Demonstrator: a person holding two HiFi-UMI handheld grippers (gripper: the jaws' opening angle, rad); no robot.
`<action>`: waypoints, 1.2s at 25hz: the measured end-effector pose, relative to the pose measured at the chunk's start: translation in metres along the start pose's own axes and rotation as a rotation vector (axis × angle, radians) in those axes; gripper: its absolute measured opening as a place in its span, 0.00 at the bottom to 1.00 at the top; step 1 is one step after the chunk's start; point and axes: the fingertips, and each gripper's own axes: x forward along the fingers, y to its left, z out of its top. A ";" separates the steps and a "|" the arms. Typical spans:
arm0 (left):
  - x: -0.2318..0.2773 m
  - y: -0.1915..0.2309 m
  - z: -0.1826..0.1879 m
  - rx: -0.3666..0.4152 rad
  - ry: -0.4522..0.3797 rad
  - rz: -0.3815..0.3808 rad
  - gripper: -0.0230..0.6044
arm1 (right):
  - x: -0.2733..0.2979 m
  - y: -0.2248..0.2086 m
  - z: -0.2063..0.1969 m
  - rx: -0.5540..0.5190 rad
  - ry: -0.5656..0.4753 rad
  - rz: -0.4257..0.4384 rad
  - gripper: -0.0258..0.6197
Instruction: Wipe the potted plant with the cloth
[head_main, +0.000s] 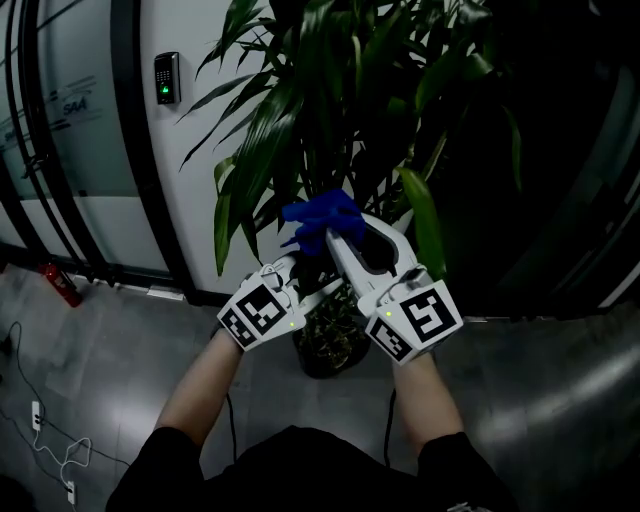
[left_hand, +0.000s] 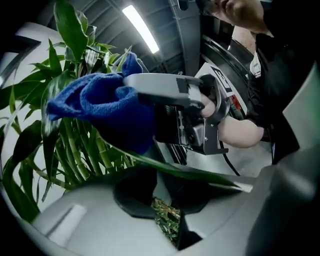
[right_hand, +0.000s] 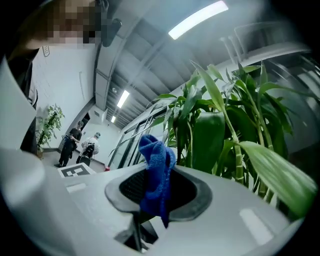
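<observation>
Two grippers sit close together above the pot (head_main: 330, 352), forearms reaching forward side by side. The left gripper (left_hand: 162, 176) looks clamped on a long leaf (left_hand: 200, 175) near its tip, though the dark pads make that hard to confirm. The right gripper (right_hand: 157, 192) firmly pinches the blue cloth (right_hand: 155, 165), bunched and sticking up from its jaws. The cloth sits right over that leaf, which runs lengthwise back toward the stems, so the right gripper is placed to slide along it. Beyond, the plant (head_main: 300, 100) rises tall against the wall.
</observation>
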 end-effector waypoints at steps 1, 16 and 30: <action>0.000 -0.001 0.001 0.005 0.002 0.000 0.12 | 0.000 0.002 -0.001 -0.007 0.004 0.006 0.21; -0.016 -0.014 -0.031 -0.113 0.018 0.033 0.12 | -0.007 0.035 -0.051 0.020 0.100 0.083 0.21; -0.028 -0.032 -0.051 -0.145 0.053 0.034 0.12 | -0.017 0.054 -0.085 0.087 0.167 0.087 0.21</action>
